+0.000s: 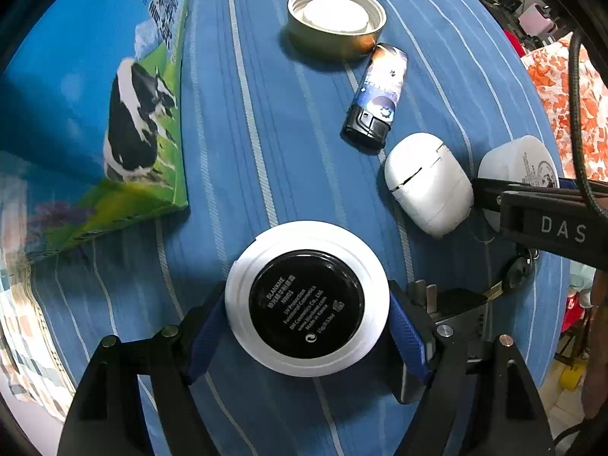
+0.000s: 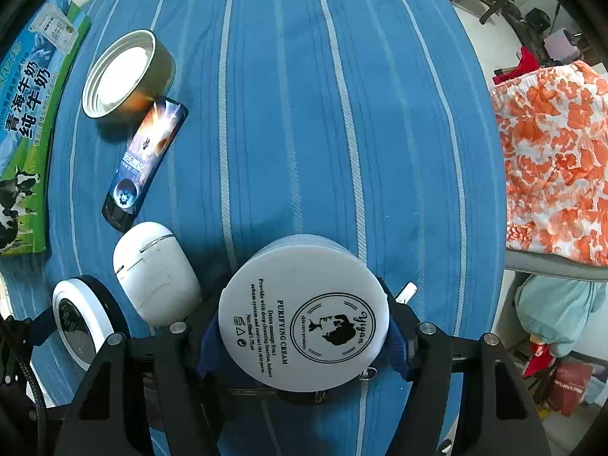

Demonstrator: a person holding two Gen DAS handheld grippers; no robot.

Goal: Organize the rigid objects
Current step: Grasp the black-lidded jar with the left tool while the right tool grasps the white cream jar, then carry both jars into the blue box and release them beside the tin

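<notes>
A round compact (image 1: 307,300) with a white rim and a black labelled underside lies on the blue striped cloth (image 1: 243,133). It sits between the blue pads (image 1: 207,326) of my left gripper (image 1: 307,326), which points straight down. The jaws stand just off its rim, open. A white cream jar (image 2: 304,315) printed "PURIFYING CREAM" fills the right wrist view, and my right gripper (image 2: 304,342) is shut on its sides. In the left wrist view the cream jar (image 1: 520,163) shows at the right edge behind the right gripper's black body.
In a loose row lie a gold lid with a white inside (image 1: 336,24), a printed lighter (image 1: 376,95) and a white oval case (image 1: 427,182). A milk carton (image 1: 95,106) lies on the left. Keys (image 1: 516,269) lie under the right gripper. An orange-and-white cloth (image 2: 551,159) hangs past the right edge.
</notes>
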